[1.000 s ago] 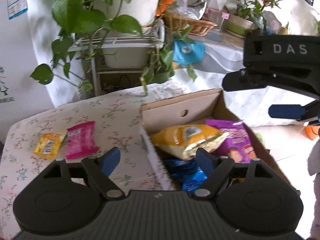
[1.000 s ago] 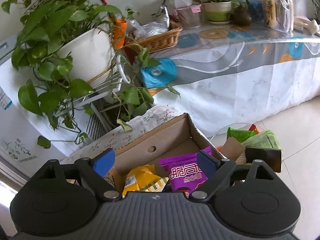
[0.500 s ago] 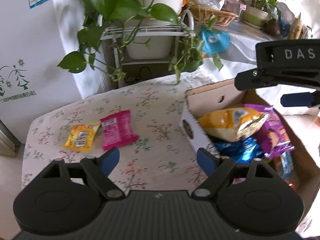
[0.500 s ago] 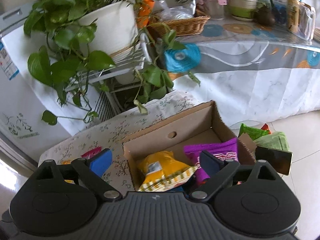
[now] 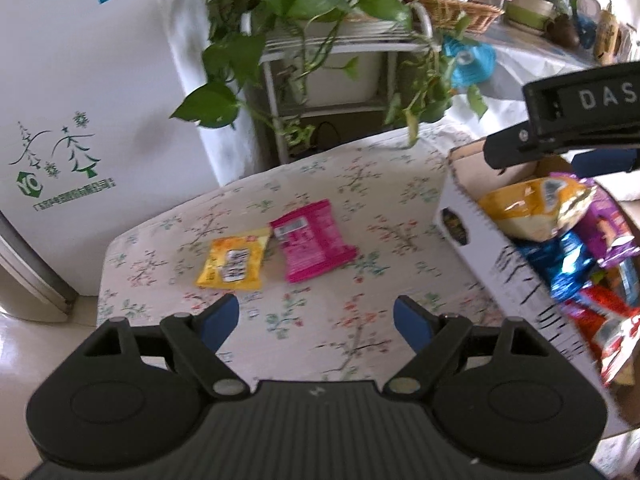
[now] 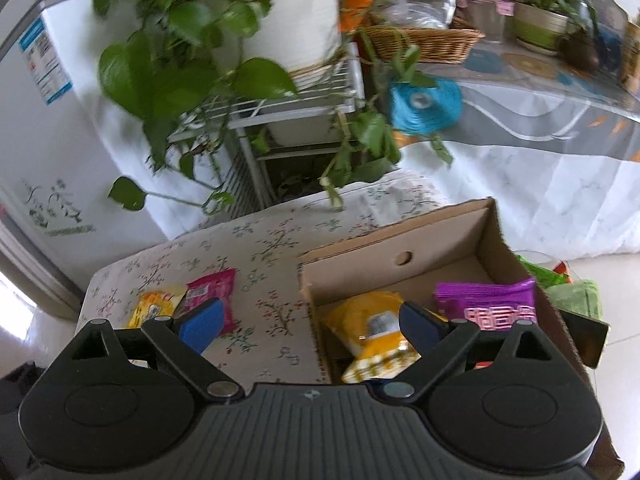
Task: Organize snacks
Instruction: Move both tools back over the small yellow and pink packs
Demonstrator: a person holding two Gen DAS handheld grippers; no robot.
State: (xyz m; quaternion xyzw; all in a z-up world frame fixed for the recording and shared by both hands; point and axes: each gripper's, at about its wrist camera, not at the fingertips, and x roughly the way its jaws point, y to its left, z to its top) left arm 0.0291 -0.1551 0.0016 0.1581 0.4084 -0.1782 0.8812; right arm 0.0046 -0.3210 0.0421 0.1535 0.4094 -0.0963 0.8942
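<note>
Spilling past the frame edge, snack box (image 5: 516,276) half-hidden

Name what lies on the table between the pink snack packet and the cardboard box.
Nothing: between the pink snack packet and the cardboard box only bare floral tablecloth shows, in both wrist views.

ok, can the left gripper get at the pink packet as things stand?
Probably yes. The left gripper is open and empty, and the pink packet lies flat on the tablecloth ahead of it with nothing between; the yellow packet touches its left edge.
</note>
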